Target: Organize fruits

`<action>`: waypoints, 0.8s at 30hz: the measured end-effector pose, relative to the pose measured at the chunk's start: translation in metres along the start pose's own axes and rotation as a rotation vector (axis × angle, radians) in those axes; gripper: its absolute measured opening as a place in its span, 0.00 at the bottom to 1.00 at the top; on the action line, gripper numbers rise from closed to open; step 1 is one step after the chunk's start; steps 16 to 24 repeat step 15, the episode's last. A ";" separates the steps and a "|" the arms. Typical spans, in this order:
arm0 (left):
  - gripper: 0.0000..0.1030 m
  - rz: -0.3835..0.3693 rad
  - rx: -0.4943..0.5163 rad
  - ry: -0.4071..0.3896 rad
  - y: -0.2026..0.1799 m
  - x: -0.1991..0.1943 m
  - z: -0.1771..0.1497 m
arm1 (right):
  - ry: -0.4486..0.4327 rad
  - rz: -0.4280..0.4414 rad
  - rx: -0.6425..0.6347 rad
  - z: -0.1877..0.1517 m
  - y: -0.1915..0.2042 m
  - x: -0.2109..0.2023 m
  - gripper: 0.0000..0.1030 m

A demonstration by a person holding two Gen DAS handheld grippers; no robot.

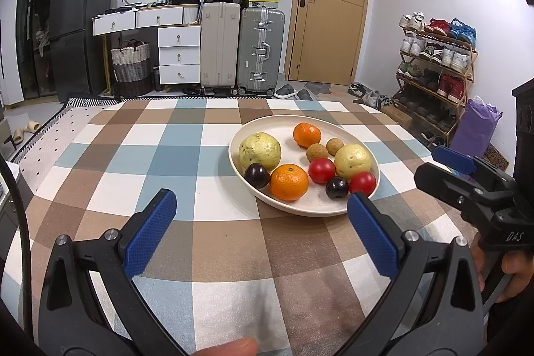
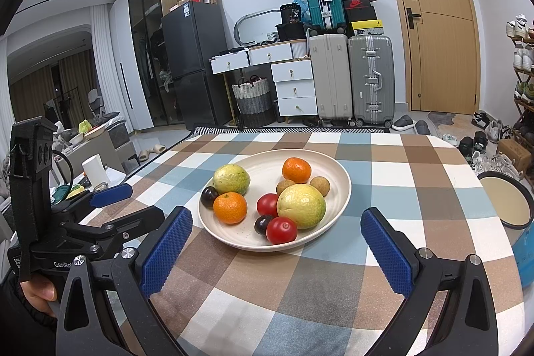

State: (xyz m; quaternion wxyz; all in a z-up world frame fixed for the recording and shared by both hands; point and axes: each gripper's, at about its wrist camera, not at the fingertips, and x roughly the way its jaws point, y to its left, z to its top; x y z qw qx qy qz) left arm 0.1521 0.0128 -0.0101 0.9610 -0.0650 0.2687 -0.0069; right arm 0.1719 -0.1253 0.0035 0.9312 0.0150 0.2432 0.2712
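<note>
A cream plate (image 1: 293,122) (image 2: 337,169) on the checked tablecloth holds two yellow-green guavas (image 1: 259,150) (image 2: 301,206), two oranges (image 1: 289,182) (image 2: 230,207), two red tomatoes (image 1: 321,170) (image 2: 281,230), two dark plums (image 1: 257,175) (image 2: 263,224) and two brown longans (image 1: 317,152) (image 2: 319,184). My left gripper (image 1: 262,202) is open and empty, just short of the plate's near-left rim. My right gripper (image 2: 277,222) is open and empty, in front of the plate's near edge. Each gripper shows in the other's view: the right one (image 1: 467,182), the left one (image 2: 110,192).
A round container with a dark rim (image 2: 505,199) sits at the table's right edge, with something blue below it. Beyond the table's far edge stand suitcases (image 1: 243,49), white drawers (image 1: 178,55), a fridge (image 1: 80,22) and a shoe rack (image 1: 437,65).
</note>
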 end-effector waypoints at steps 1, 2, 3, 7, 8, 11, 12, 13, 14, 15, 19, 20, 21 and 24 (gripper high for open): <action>0.99 0.000 0.000 0.000 0.000 0.000 0.000 | -0.001 0.000 0.000 0.000 0.000 0.000 1.00; 0.99 -0.001 0.001 -0.001 0.000 0.001 0.000 | 0.000 0.001 -0.001 0.000 0.000 0.000 1.00; 0.99 0.000 0.000 0.000 0.000 0.000 0.000 | 0.000 0.000 -0.001 0.000 0.000 0.000 1.00; 0.99 0.002 -0.001 -0.001 0.000 0.000 0.000 | 0.000 0.000 0.000 0.001 0.000 0.000 1.00; 0.99 0.002 -0.001 -0.001 0.000 0.000 0.000 | 0.000 0.000 0.000 0.001 0.000 0.000 1.00; 0.99 0.004 -0.004 -0.002 -0.001 0.000 0.000 | 0.000 0.000 -0.001 0.001 0.000 0.000 1.00; 0.99 0.004 -0.005 -0.003 -0.001 0.001 0.001 | 0.000 0.000 0.000 0.001 0.000 0.000 1.00; 0.99 0.004 -0.004 -0.003 -0.002 0.001 0.001 | 0.001 0.000 0.000 0.001 0.000 0.000 1.00; 0.99 0.004 -0.002 -0.002 -0.002 0.000 0.001 | 0.000 0.000 0.000 0.001 0.000 0.000 1.00; 0.99 0.005 -0.001 -0.002 -0.002 0.000 0.000 | 0.000 0.000 0.000 0.001 0.000 0.000 1.00; 0.99 0.005 -0.001 -0.002 -0.002 0.000 0.000 | 0.000 0.000 0.000 0.001 0.000 0.000 1.00; 0.99 0.005 -0.001 -0.002 -0.002 0.000 0.000 | 0.000 0.000 0.000 0.001 0.000 0.000 1.00; 0.99 0.005 -0.001 -0.002 -0.002 0.000 0.000 | 0.000 0.000 0.000 0.001 0.000 0.000 1.00; 0.99 0.005 -0.001 -0.002 -0.002 0.000 0.000 | 0.000 0.000 0.000 0.001 0.000 0.000 1.00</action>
